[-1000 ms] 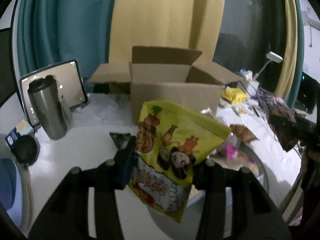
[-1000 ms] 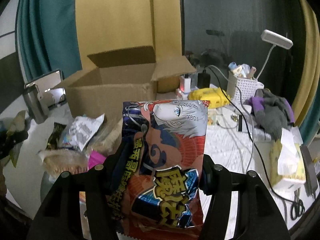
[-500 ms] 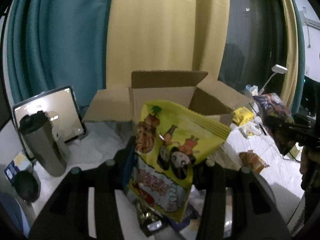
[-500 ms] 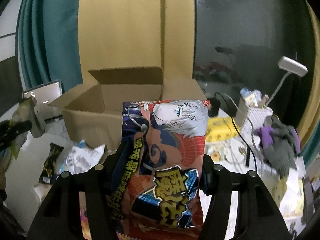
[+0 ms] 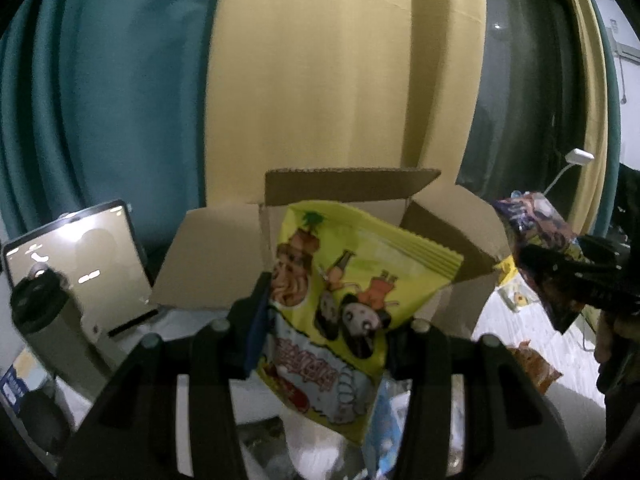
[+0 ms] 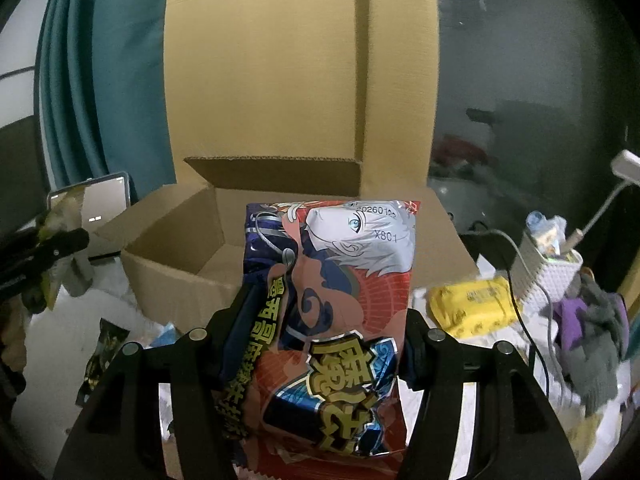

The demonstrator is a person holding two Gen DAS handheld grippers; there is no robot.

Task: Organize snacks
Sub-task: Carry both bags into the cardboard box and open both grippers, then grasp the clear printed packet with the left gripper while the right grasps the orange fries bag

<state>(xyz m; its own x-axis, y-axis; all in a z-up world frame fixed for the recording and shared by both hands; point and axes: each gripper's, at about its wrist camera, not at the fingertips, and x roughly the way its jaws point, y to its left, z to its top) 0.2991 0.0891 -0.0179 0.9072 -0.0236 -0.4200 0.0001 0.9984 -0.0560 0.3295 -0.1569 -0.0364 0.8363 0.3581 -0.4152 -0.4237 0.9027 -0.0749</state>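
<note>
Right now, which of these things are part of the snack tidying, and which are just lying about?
Job: yellow bag in left gripper; red bag in right gripper; open box.

Lying about: tumbler, tablet, lamp, white basket, cloth.

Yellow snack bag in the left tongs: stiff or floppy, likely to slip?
Probably light and fairly floppy: the yellow snack bag hangs tilted from the left tongs, which pinch it near the middle, and its lower end droops below them. The puffed shape suggests mostly air. Its glossy film could slip under a loose pinch, though the crimped top edge looks somewhat stiffer.
</note>
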